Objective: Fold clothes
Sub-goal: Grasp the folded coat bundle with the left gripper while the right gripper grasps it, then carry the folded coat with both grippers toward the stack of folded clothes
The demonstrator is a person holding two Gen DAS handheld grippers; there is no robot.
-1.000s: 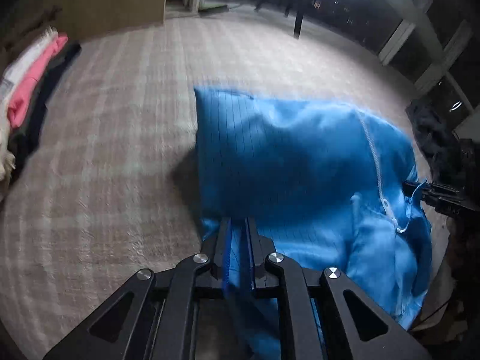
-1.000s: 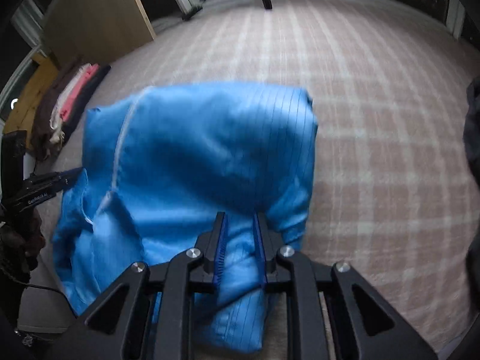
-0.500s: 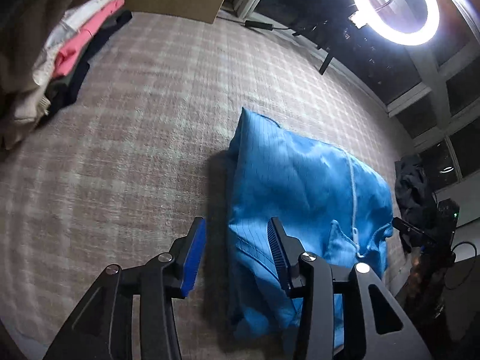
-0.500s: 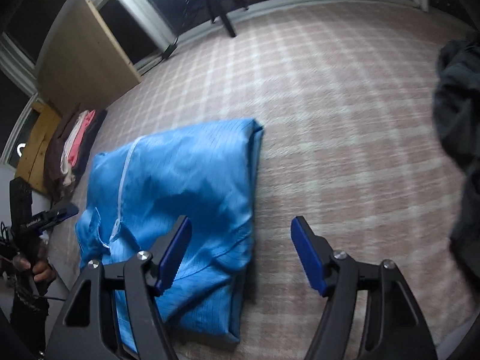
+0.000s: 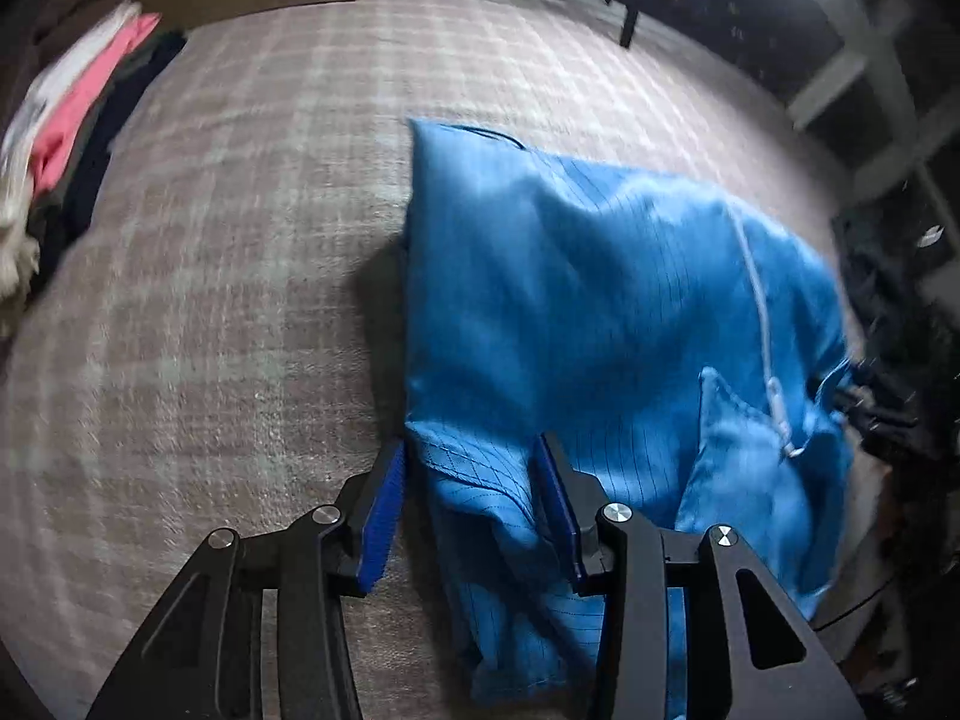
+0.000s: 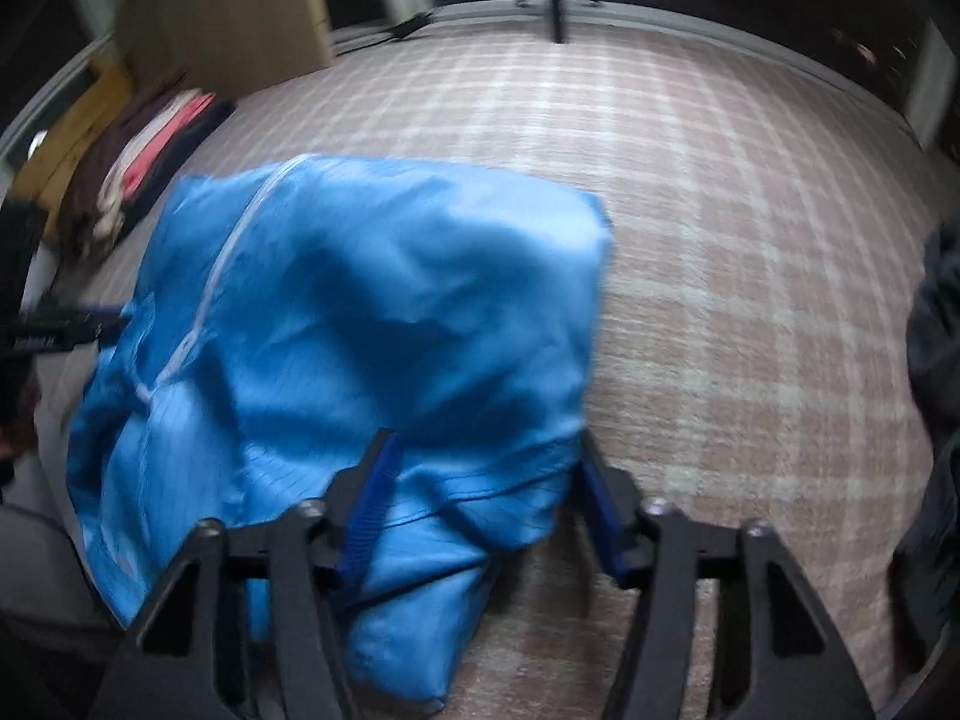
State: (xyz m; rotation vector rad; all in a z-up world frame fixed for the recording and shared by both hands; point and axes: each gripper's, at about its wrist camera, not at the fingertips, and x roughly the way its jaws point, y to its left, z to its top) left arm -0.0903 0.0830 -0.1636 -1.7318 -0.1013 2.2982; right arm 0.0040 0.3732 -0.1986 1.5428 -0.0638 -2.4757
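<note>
Jacket [image 5: 600, 312]; only right view shows dark garment [image 6: 936, 360].

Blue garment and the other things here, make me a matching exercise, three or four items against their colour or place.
Things:
1. garment
2. zip
3. carpet
4. clothes stack

Descriptions:
A. pale checked, under everything
B. white line running down the fabric
C. bright blue, folded, near edge between the pads
D. pink, white and dark layers at the far left edge

Pairs: 1-C, 2-B, 3-A, 4-D

Bare carpet [image 5: 240, 312] between blue garment [image 5: 600, 312] and clothes stack [image 5: 72, 120]
</note>
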